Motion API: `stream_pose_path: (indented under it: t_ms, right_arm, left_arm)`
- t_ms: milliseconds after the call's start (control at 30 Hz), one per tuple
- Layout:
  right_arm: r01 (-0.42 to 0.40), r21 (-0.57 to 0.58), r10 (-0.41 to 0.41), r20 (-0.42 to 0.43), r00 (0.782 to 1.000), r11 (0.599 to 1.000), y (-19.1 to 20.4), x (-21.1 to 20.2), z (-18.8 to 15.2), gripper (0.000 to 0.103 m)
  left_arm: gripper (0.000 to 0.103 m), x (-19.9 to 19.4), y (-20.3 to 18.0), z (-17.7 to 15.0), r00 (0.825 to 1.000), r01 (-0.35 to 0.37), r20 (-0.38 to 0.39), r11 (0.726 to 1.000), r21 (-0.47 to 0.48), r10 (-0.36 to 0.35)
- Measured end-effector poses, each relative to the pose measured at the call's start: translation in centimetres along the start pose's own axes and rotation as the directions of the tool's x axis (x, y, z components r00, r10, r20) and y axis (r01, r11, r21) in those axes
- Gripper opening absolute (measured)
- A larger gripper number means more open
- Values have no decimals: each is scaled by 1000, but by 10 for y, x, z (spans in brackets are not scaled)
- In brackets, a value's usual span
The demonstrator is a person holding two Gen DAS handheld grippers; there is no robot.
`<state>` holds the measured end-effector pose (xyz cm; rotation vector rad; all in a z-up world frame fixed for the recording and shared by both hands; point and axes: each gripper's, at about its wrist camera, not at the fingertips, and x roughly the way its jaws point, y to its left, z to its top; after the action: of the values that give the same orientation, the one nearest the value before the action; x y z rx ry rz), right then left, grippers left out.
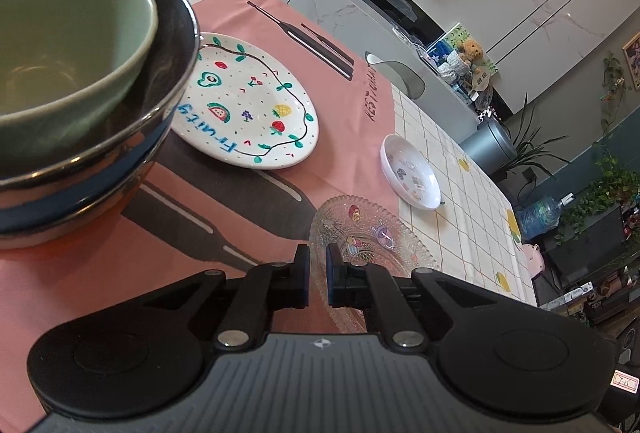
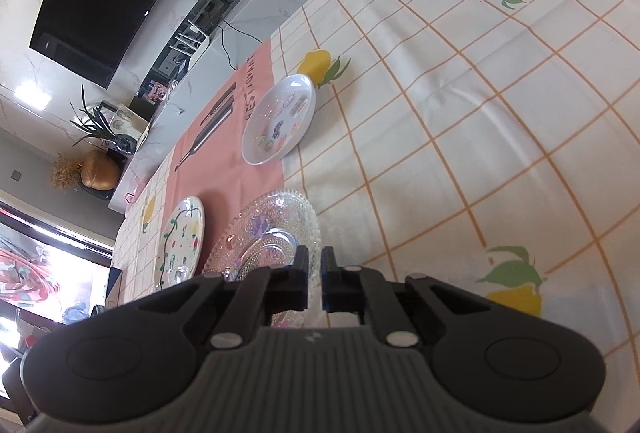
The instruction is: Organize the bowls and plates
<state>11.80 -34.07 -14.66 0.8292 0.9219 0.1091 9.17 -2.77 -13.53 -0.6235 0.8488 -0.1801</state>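
Note:
A clear embossed glass plate (image 1: 372, 233) (image 2: 264, 229) lies on the pink runner, and both grippers hold it. My left gripper (image 1: 317, 253) is shut on its near rim, which sits between the blue pads. My right gripper (image 2: 315, 255) is shut on the rim at another side. A white plate painted with fruit (image 1: 248, 101) (image 2: 182, 237) lies flat beyond it. A small white dish (image 1: 410, 173) (image 2: 280, 117) rests where the runner meets the checked cloth. Close at the left, a green bowl (image 1: 60, 33) sits nested in a dark bowl (image 1: 178, 33) stacked on another.
The pink runner (image 1: 340, 137) crosses a checked tablecloth with lemons (image 2: 480, 113). A chair back (image 1: 400, 73) stands at the table's far edge. The table edge (image 1: 516, 233) drops off at the right in the left wrist view.

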Motion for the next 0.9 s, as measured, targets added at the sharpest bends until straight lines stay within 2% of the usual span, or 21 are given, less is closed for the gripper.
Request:
stream_pose_path:
  t_ms: [467,667,900]
  right_arm:
    - [4,-8,-4,-37,999,1000,11,-13,-40,4]
    - [19,-20,-20,-50,999,1000,15,-7,-47,3]
    - [69,-39,-71,-36,997,997,13,-12,-47,4]
  left_arm:
    - [8,-31,24,-13,1000,0,-7,1000,12,0]
    - [8,-30,28,-15,1000,-13,-21,999,32,14]
    - [8,-21,24,-20,998,9,-62,998,55,-6]
